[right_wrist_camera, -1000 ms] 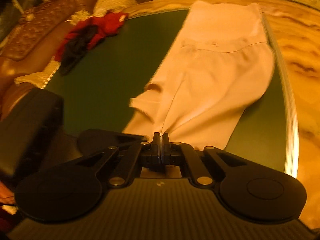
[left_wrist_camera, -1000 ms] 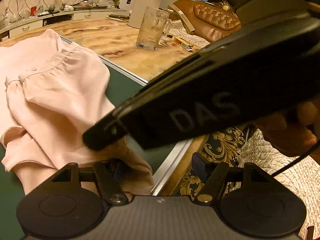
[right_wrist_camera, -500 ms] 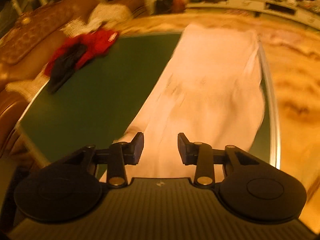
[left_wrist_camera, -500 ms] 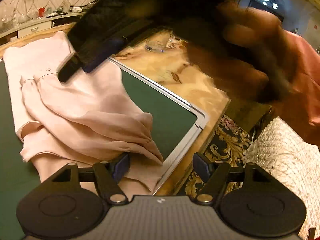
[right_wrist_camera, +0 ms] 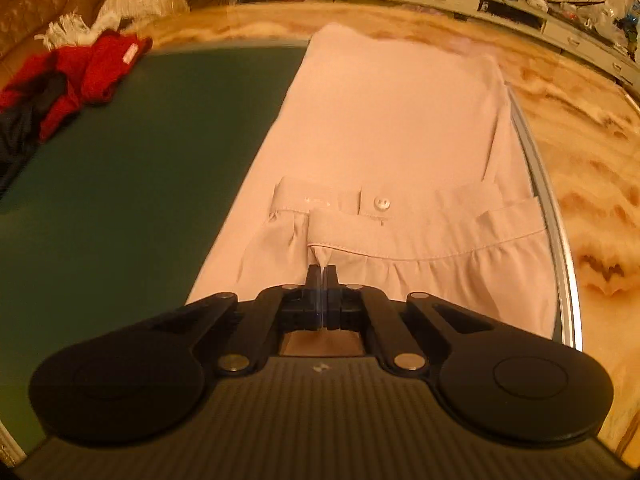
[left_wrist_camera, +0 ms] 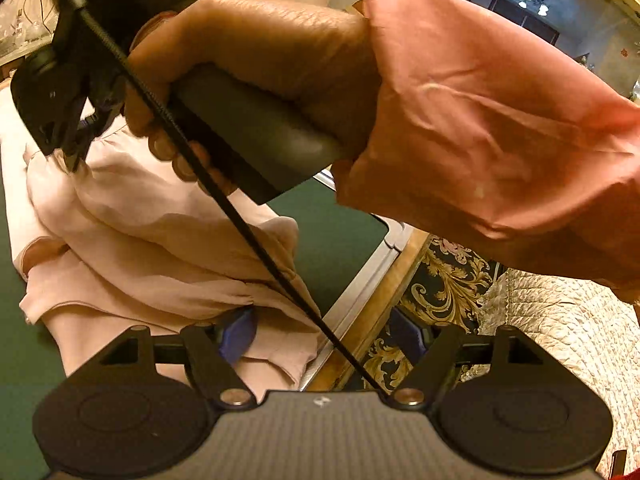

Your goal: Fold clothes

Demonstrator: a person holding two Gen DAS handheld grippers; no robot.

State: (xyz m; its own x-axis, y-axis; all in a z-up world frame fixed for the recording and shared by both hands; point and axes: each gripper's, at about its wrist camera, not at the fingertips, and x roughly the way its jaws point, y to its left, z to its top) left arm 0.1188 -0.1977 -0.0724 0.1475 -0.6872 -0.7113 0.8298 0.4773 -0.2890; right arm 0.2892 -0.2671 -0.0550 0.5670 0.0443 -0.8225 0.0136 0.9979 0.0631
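Note:
A pale pink blouse (right_wrist_camera: 384,128) lies lengthwise on the green mat (right_wrist_camera: 152,152), along its right edge. My right gripper (right_wrist_camera: 321,276) is shut on a pinch of the blouse just below the buttoned cuff (right_wrist_camera: 376,204). In the left wrist view the same blouse (left_wrist_camera: 132,248) lies crumpled near the mat corner, and my right gripper (left_wrist_camera: 76,156) shows at the upper left with its tips on the cloth. My left gripper (left_wrist_camera: 324,328) is open, low over the blouse's near edge, holding nothing.
A red and dark garment pile (right_wrist_camera: 60,80) lies at the mat's far left. The mat's metal rim (right_wrist_camera: 560,240) borders a marbled wooden tabletop (right_wrist_camera: 600,140). The person's hand and pink sleeve (left_wrist_camera: 460,120) cross above the mat corner (left_wrist_camera: 392,236). A patterned seat (left_wrist_camera: 440,280) lies beyond the table edge.
My right gripper was shut a second ago, opened, moved forward along the blouse and has shut on it below the cuff. The right hand now crosses the left view.

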